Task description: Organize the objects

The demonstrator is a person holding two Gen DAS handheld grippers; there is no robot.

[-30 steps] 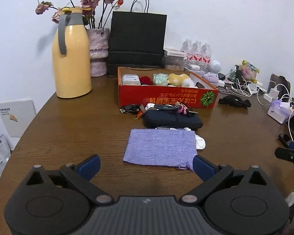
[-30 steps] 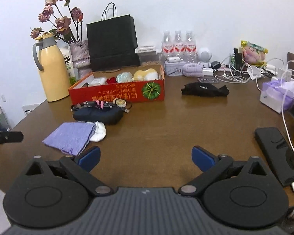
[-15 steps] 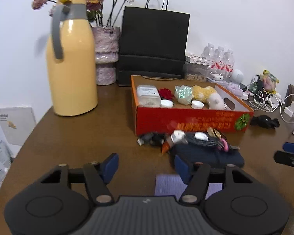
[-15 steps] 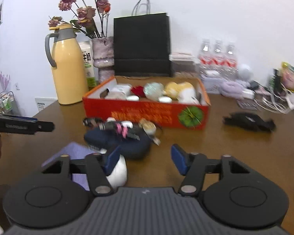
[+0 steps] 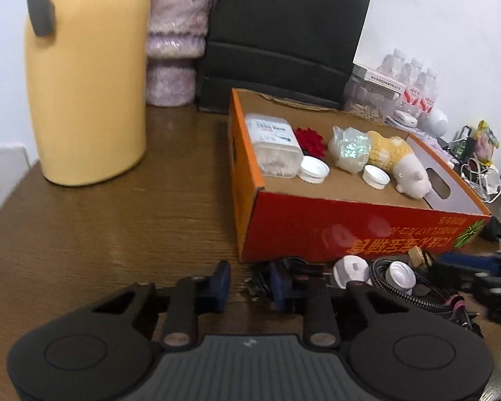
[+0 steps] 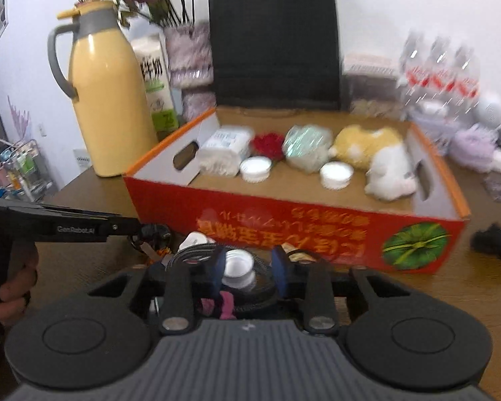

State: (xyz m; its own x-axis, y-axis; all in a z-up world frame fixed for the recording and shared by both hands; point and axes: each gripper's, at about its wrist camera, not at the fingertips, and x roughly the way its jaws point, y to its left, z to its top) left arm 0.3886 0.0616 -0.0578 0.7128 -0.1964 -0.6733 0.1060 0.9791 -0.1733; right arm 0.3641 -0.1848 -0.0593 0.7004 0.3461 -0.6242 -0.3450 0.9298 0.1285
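A: Where's the right gripper [image 6: 247,274]?
B: Low over the clutter in front of the red box [image 6: 284,230]. A white cap [image 6: 237,267] sits between its blue fingers; jaws closing, pads not yet pressing it, so nothing held.

A: And the left gripper [image 5: 248,285]?
B: Just left of the box's near corner, above the table [image 5: 117,227]. Jaws closing, nothing gripped between them. A dark tangle of bits [image 5: 284,267] lies at its right finger; touching or not, can't tell.

Left tool [image 5: 248,287] closing over table [image 5: 117,227] beside red box [image 5: 317,230]
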